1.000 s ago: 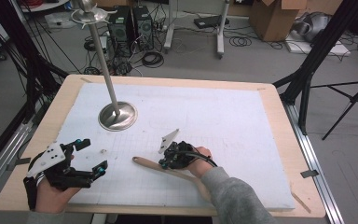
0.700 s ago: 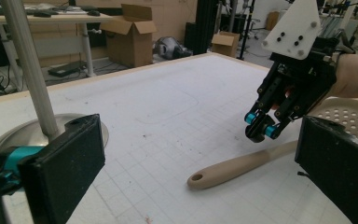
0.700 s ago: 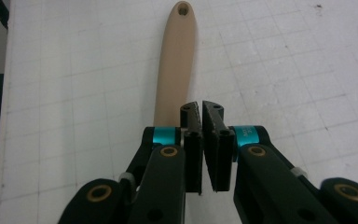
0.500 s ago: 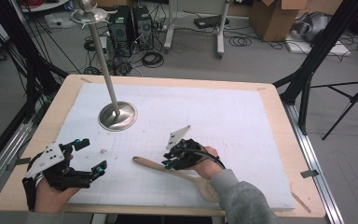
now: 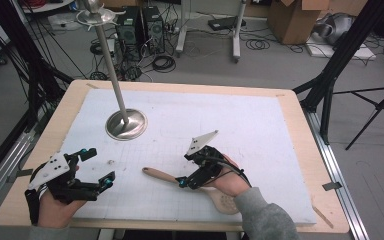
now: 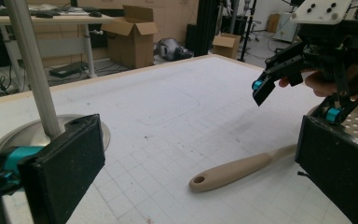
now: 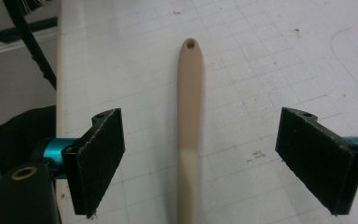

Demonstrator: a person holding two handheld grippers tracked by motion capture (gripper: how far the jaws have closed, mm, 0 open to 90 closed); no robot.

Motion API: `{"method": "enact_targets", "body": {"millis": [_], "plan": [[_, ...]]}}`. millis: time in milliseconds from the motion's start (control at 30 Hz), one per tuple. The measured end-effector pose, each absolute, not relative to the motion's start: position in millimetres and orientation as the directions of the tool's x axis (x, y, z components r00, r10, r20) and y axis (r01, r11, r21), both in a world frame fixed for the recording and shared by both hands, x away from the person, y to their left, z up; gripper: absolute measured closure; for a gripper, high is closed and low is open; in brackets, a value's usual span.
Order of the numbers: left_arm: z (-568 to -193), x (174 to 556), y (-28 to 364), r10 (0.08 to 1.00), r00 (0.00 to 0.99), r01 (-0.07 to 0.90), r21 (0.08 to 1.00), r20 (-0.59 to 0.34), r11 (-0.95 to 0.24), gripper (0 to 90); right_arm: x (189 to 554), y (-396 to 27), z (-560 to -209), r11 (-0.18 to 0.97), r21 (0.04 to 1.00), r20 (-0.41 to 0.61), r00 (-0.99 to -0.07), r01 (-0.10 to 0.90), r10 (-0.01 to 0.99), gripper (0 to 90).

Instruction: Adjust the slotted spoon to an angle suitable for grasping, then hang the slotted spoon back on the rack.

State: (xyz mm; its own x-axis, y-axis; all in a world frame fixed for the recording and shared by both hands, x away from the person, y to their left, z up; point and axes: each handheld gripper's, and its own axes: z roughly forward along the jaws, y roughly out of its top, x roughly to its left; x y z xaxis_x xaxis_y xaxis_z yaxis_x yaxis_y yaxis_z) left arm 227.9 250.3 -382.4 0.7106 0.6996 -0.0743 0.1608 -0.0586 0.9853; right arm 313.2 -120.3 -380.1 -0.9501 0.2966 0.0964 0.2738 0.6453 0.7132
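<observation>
Both pads of the right gripper (image 7: 200, 158), just spread, flank the wooden spoon (image 7: 189, 116) untouching

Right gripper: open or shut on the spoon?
Open. The right gripper has just been opening; its pads stand clear on both sides of the wooden spoon.

The left hand-held gripper (image 5: 94, 167) sits low at the near left, held in a hand (image 5: 55, 210) that comes in from the bottom. Its two black jaws stand wide apart. The right hand-held gripper (image 5: 185, 170) points to the left, held by a hand (image 5: 230, 180) in a grey sleeve. Its jaws have just been opening and now stand wide, and it seems to hang a little above the counter (image 5: 290, 125).
</observation>
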Motion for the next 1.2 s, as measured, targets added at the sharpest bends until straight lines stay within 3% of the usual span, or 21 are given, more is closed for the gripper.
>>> {"method": "enact_targets", "body": {"millis": [333, 567, 1200], "plan": [[-385.0, 227.7, 248.5, 0.709, 0.702, 0.172, 0.983, -0.073, -0.068, 1.8, 307.4, -144.8, -378.0, 0.671, 0.695, 0.073, -0.953, 0.259, 0.293, 15.4], [-388.4, 221.8, 249.7, 0.717, 0.693, 0.184, 0.980, -0.072, -0.080, 1.8, 300.9, -162.3, -385.5, 0.745, 0.617, 0.071, -0.961, 0.254, 0.268, 17.1], [-382.6, 219.2, 251.9, 0.718, 0.693, 0.162, 0.984, -0.061, -0.073, 1.8, 301.2, -163.8, -391.8, 0.746, 0.606, 0.092, -0.957, 0.274, 0.277, 17.1]]}}
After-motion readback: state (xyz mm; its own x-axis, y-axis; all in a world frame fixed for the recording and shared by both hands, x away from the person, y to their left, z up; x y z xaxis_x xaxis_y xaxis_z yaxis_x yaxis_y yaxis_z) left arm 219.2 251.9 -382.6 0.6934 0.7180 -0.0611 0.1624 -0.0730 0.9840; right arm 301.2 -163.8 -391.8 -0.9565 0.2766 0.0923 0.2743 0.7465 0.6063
